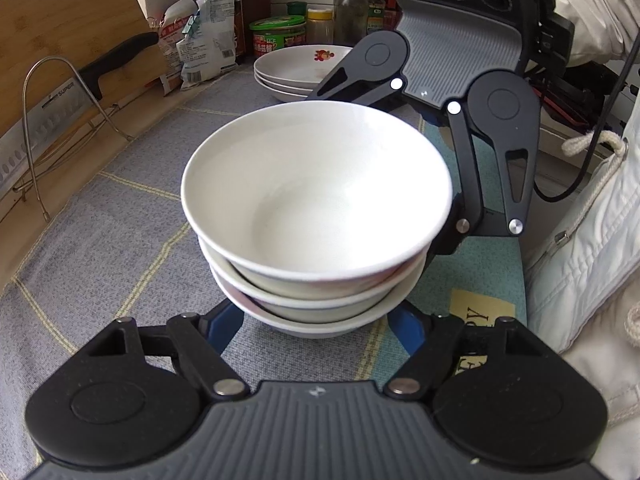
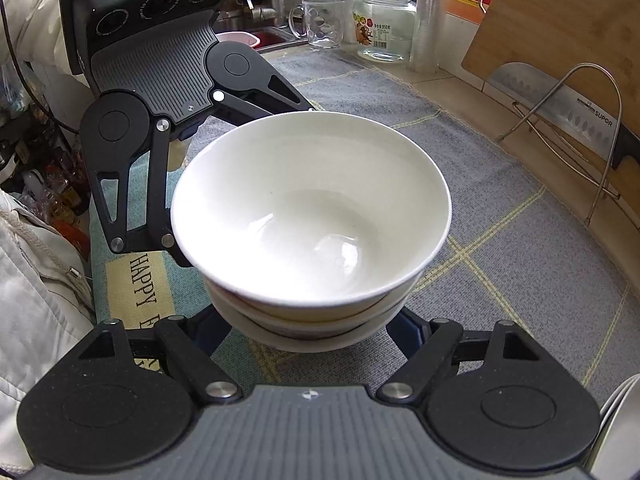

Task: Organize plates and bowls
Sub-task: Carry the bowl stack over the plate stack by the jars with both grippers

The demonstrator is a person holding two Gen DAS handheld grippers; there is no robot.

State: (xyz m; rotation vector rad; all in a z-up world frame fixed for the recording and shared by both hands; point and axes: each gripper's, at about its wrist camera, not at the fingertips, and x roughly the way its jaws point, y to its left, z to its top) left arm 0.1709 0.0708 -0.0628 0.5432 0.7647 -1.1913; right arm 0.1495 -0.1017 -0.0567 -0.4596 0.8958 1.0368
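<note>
A stack of three white bowls (image 1: 316,200) stands on the grey checked cloth; it also shows in the right wrist view (image 2: 312,208). My left gripper (image 1: 316,326) is spread wide around the base of the stack, blue fingertips on either side of the lowest bowl. My right gripper (image 2: 316,330) is spread the same way around the stack from the opposite side. I cannot tell whether the fingers touch the bowl. Each gripper shows in the other's view behind the stack: the right gripper (image 1: 452,140), the left gripper (image 2: 160,128). A stack of white plates (image 1: 300,68) with a red motif sits behind.
A wooden cutting board (image 1: 68,36) and a cleaver in a wire rack (image 1: 52,120) lean at the wall. Bottles, jars and bags (image 1: 276,32) line the back. A glass mug (image 2: 320,22) and a jar (image 2: 384,24) stand near the sink. A white jacket (image 1: 592,240) is at the counter's edge.
</note>
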